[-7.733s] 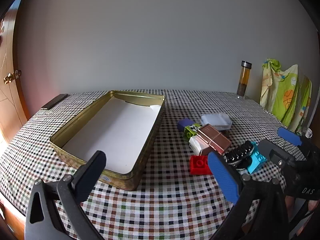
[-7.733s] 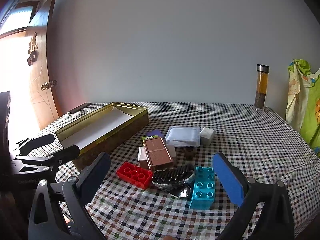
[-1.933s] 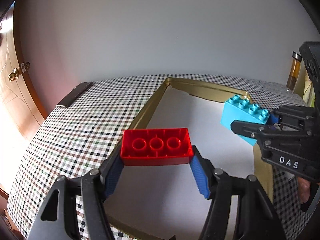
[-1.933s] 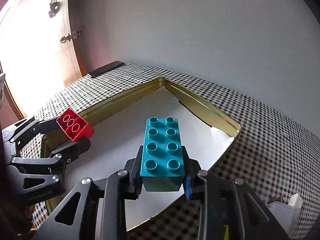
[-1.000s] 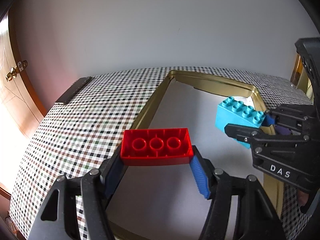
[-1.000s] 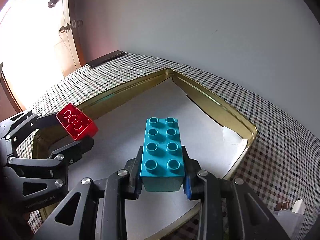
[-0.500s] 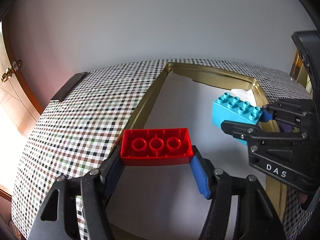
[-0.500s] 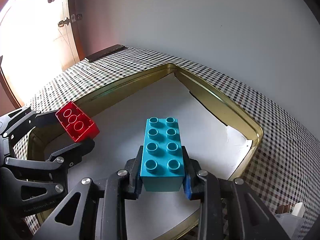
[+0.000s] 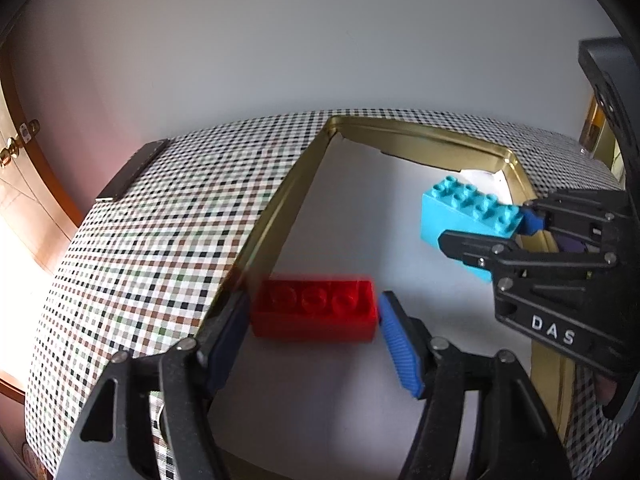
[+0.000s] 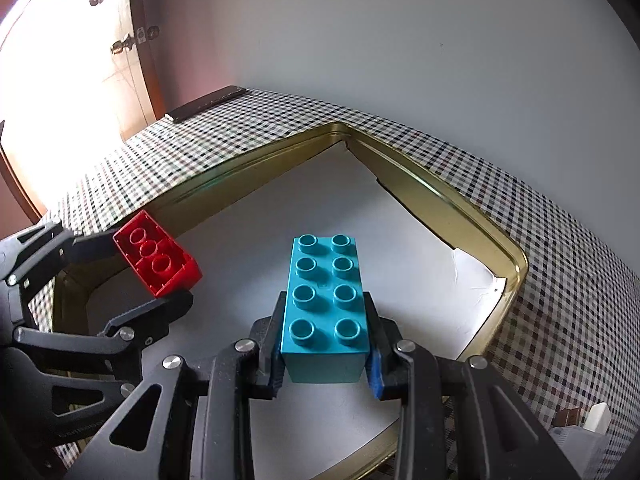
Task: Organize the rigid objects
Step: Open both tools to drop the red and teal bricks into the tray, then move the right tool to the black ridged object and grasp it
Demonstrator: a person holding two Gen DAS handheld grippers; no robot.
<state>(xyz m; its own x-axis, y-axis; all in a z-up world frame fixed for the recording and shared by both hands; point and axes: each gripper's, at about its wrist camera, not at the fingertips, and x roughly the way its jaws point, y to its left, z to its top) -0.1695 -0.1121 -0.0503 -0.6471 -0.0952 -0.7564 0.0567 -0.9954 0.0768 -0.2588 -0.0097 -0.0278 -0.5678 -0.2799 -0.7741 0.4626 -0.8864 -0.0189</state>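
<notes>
Two sets of tongs are angled down over the gold tin, side by side, each pointing into its white-lined inside. The left tongs have just been spreading apart: the red brick sits between the pads, blurred in the left wrist view, with a sliver of gap showing at the blue right pad, so it looks let go rather than squeezed; I can't tell whether it's resting on the liner yet. From the right wrist view that same red brick shows open side up, three round tubes visible, tilted, right by the tin's left wall. The right tongs are clamped tight on the teal brick, gripping its near end on both sides, studs up, held above the liner; I count eight studs, two rows of four. In the left wrist view the teal brick hangs over the tin's right half, well apart from the red one. So that's one red brick, one teal brick, one tin. The tin sits on a surface covered in checked cloth, and one flat dark slab lies near the surface's far edge by the wall.
</notes>
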